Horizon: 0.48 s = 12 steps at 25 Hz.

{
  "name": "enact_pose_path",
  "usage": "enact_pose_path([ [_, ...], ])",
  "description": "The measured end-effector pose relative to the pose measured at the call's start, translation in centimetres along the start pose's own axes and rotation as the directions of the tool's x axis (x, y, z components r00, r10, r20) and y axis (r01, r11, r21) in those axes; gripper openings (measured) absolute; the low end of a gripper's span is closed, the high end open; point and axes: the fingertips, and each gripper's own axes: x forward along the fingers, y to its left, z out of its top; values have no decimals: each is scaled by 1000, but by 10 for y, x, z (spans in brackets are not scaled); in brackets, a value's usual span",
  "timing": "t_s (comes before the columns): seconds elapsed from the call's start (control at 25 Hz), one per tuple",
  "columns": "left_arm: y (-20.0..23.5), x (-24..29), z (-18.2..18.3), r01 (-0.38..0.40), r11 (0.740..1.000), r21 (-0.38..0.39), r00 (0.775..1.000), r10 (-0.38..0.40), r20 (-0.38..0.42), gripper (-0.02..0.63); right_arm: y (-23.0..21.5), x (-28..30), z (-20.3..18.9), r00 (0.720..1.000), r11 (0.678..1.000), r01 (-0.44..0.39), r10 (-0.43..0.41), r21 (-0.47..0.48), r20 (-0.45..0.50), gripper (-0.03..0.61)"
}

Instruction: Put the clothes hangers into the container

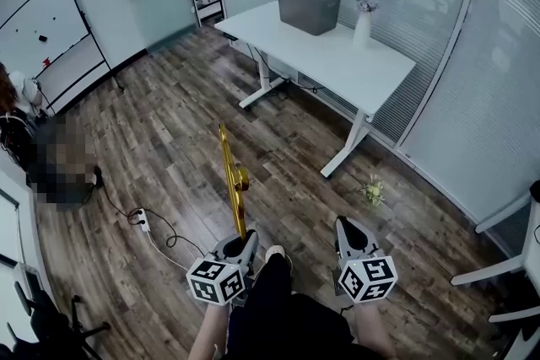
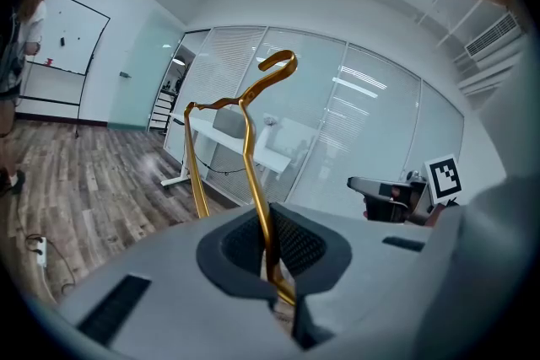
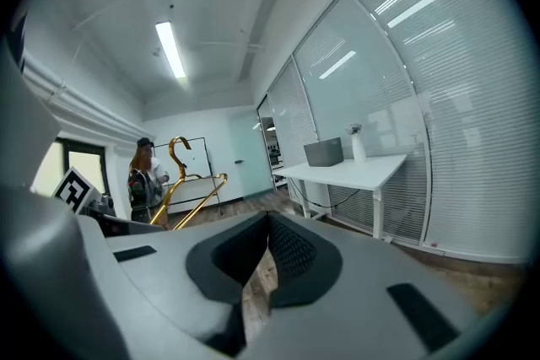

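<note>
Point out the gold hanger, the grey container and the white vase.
gold hanger (image 1: pixel 233 181): head view, middle of its length.
grey container (image 1: pixel 316 17): head view, near side wall.
white vase (image 1: pixel 362 29): head view, body below the flowers.

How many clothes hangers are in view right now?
1. The gold clothes hanger is clamped in the left hand-held gripper. The grey container on the table could hide others inside.
</note>
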Motion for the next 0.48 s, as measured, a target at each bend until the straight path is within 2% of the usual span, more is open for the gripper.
enact_pose_path([
  [0.48,7,23,3,20,1000,-5,1000,-20,-22,8,-5,19,-9,999,1000,-5,5,6,-37,26],
])
